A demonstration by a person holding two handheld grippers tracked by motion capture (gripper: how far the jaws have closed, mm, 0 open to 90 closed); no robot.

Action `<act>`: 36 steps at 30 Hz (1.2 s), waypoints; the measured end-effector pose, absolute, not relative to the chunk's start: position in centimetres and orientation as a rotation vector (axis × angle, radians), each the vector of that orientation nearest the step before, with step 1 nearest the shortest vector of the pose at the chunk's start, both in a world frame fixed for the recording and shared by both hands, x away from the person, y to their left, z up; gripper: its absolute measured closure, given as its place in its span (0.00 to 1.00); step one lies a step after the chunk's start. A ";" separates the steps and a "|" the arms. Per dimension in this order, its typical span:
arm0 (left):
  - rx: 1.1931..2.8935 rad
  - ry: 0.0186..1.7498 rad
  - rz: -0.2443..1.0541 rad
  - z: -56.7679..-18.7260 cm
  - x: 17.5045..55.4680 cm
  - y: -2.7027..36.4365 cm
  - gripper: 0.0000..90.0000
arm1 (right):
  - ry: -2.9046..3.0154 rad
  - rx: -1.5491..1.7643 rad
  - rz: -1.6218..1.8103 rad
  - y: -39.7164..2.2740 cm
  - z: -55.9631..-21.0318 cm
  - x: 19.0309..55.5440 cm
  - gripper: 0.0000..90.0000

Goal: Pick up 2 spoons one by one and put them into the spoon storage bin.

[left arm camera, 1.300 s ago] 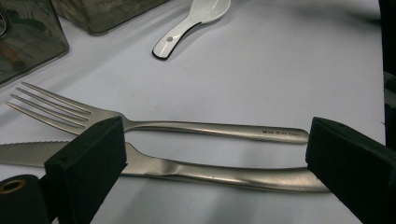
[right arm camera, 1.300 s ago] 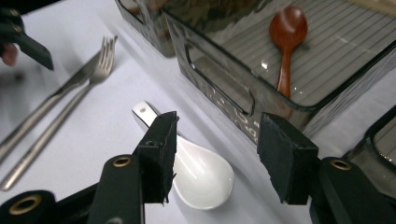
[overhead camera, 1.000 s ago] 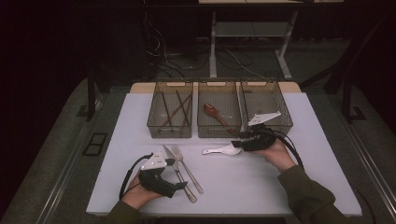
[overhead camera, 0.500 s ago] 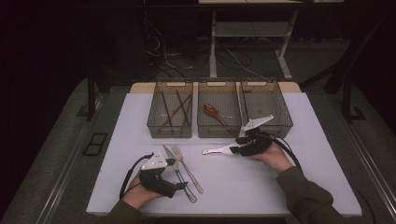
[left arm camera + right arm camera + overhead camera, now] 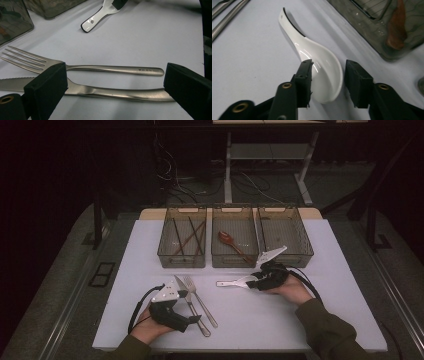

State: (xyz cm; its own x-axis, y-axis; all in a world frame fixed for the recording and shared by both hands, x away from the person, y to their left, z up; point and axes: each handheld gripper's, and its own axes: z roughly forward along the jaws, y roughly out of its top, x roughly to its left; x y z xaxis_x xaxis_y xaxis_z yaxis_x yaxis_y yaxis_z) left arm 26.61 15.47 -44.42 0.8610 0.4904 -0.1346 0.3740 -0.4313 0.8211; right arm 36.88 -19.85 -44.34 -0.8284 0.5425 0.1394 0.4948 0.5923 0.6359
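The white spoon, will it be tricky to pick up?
The spoon looks glazed and glossy, so probably slippery between the right gripper's closing jaws. It seems stiff, likely ceramic, so chippable if dropped. Its rounded bowl may rock or swivel when nudged.

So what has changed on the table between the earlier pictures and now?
The right hand-held gripper has just been closing its jaws around the bowl of the white spoon; a gap remains on one side. The left hand-held gripper, fork, knife and three bins stayed put.
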 end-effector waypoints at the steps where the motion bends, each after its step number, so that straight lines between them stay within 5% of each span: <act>1: 2.071 0.628 0.152 -44.4 26.6 15.5 0.05 | 2.745 0.887 1.061 -19.8 -44.4 36.8 0.66; 23: 2.078 0.626 0.152 -44.5 26.7 15.4 0.05 | 2.784 0.848 1.109 -20.2 -44.0 36.9 0.89; 36: 2.078 0.625 0.152 -44.5 26.6 15.5 0.05 | 2.769 0.830 1.107 -20.1 -43.7 36.7 0.90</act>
